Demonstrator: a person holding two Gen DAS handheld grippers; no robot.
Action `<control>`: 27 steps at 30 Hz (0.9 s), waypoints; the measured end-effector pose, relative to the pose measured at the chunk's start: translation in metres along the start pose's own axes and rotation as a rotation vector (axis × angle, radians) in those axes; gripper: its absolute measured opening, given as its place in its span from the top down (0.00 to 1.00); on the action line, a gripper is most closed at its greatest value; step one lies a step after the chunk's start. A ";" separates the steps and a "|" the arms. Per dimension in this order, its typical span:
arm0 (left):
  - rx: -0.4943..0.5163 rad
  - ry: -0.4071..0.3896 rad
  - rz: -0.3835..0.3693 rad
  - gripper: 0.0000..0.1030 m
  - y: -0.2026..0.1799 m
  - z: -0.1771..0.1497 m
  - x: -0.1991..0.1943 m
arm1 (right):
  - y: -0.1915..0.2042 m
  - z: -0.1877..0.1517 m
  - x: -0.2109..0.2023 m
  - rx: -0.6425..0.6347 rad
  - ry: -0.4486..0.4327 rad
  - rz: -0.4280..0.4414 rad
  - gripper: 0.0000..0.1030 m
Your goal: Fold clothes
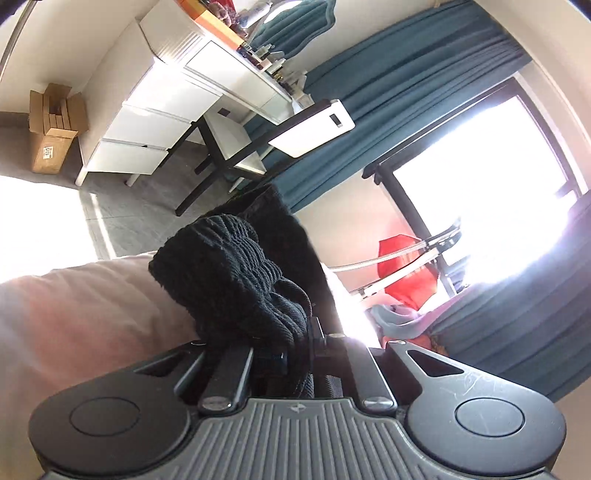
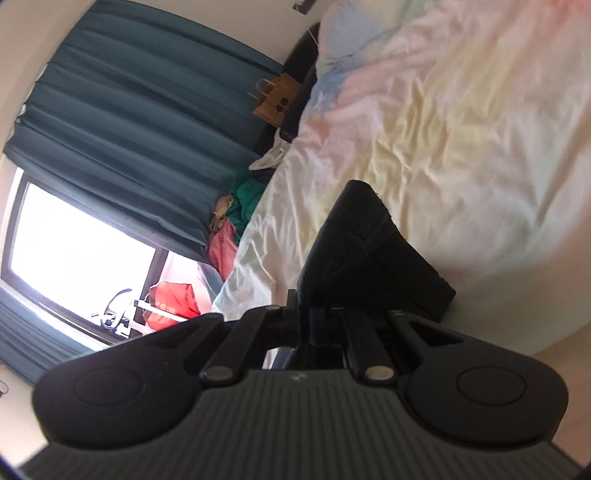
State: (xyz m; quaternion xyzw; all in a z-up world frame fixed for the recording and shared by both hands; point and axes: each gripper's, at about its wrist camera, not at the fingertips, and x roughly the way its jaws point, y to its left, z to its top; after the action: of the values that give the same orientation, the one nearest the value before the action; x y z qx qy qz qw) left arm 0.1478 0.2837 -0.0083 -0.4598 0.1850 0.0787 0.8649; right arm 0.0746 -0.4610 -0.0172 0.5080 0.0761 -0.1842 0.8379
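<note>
Both hand-held grippers, left (image 1: 295, 332) and right (image 2: 314, 314), clamped on black knit garment (image 1: 229, 269); keep edges level above bed (image 2: 461, 129).

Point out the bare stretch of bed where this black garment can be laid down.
The pastel bedsheet lies bare, wrinkled only, from the black knit garment in the right claw up to the pillow. It is crowded along the bed's window-side edge: a clothes pile and paper bag sit there.

Blown-out window (image 1: 480, 155) glare, strong fisheye bending at edges, soft blurred bedding (image 2: 461, 129)
</note>
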 end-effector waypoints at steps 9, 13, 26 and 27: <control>-0.059 0.067 0.051 0.91 0.038 0.049 -0.060 | 0.001 0.011 -0.041 0.098 -0.014 -0.052 0.93; -0.083 0.094 0.106 0.91 0.082 0.040 -0.070 | -0.063 -0.002 -0.038 0.318 0.147 -0.203 0.91; -0.078 0.100 0.188 0.91 0.119 0.030 -0.045 | -0.062 0.003 -0.006 0.217 0.151 -0.228 0.92; -0.080 0.102 0.185 0.91 0.118 0.032 -0.042 | -0.049 0.006 0.000 0.194 0.149 -0.207 0.92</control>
State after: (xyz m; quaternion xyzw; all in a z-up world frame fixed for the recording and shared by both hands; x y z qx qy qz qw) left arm 0.0808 0.3783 -0.0661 -0.4784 0.2673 0.1420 0.8243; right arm 0.0557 -0.4869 -0.0547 0.5882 0.1720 -0.2380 0.7535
